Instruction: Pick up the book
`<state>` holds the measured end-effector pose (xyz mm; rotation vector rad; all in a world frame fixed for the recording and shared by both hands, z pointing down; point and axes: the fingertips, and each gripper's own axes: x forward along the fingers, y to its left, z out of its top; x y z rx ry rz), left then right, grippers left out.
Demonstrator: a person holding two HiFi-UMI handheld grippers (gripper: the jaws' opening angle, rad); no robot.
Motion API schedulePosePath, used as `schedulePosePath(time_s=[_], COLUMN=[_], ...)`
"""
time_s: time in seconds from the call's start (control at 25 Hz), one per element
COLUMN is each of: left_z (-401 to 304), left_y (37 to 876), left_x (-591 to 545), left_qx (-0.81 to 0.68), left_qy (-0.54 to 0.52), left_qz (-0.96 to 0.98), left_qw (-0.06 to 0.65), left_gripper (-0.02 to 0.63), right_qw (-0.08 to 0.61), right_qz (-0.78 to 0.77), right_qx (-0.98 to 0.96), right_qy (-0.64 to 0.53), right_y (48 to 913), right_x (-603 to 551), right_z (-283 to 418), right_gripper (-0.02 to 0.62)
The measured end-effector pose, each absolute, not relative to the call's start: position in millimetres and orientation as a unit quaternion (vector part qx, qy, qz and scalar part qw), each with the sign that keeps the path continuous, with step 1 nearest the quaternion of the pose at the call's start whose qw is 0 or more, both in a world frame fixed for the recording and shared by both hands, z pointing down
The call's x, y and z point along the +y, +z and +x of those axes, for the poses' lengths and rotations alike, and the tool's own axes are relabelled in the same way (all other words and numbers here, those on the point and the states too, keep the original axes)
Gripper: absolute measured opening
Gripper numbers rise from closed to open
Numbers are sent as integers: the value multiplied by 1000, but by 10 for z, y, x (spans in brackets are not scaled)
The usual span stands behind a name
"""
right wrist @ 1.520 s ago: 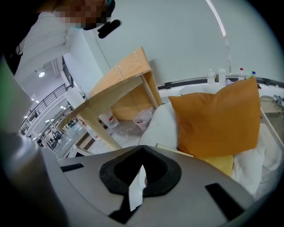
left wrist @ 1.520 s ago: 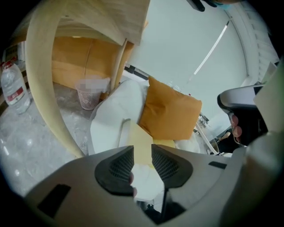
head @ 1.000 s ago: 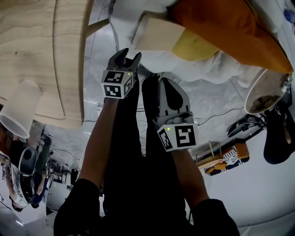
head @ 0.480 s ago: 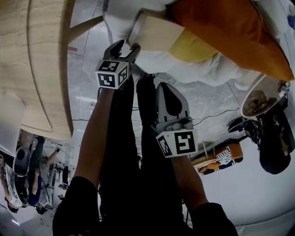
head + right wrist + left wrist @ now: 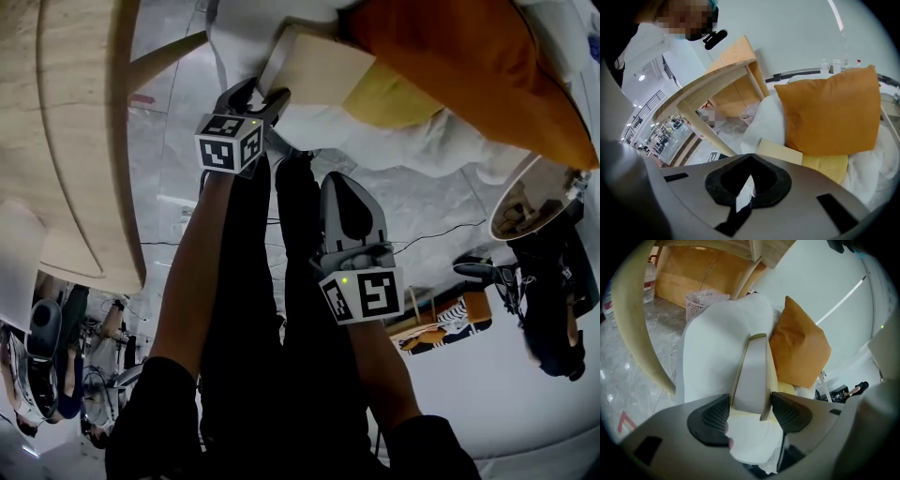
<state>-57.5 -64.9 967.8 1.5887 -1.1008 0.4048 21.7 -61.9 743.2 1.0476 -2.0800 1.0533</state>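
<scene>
Jaws of the right gripper (image 5: 347, 187) are pressed together with nothing in them; it sits nearest, over the person's dark-clad legs (image 5: 253, 309). Further out, the left gripper (image 5: 260, 94) points down at the book (image 5: 317, 70). Its jaws have just been opening and stand wide, with the book's near end between the pads (image 5: 710, 416), not squeezed. The cream book lies on white bedding (image 5: 394, 141), partly under an orange pillow (image 5: 459, 66). A wooden table (image 5: 66, 141) is off left.
</scene>
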Motion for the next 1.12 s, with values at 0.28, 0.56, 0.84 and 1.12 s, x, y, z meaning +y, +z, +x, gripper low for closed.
schedulePosePath(time_s=[0.28, 0.56, 0.84, 1.12], left_z=[-546, -436, -390, -350], left_y=[9655, 9545, 9388, 9251], left_x=[-633, -554, -515, -459], left_qx=[-456, -451, -457, -463], left_qy=[165, 158, 145, 146], left_qz=[670, 682, 688, 691], left_qw=[562, 553, 545, 536], left_gripper=[279, 253, 238, 232], right_qw=[288, 285, 279, 277], right_qz=[395, 397, 405, 412], right_qx=[-778, -780, -782, -780], right_qy=[395, 390, 384, 381], right_y=[7396, 7338, 7237, 7181], right_x=[-626, -634, -660, -604], right_z=[186, 202, 250, 304], right_gripper=[2, 2, 2, 2])
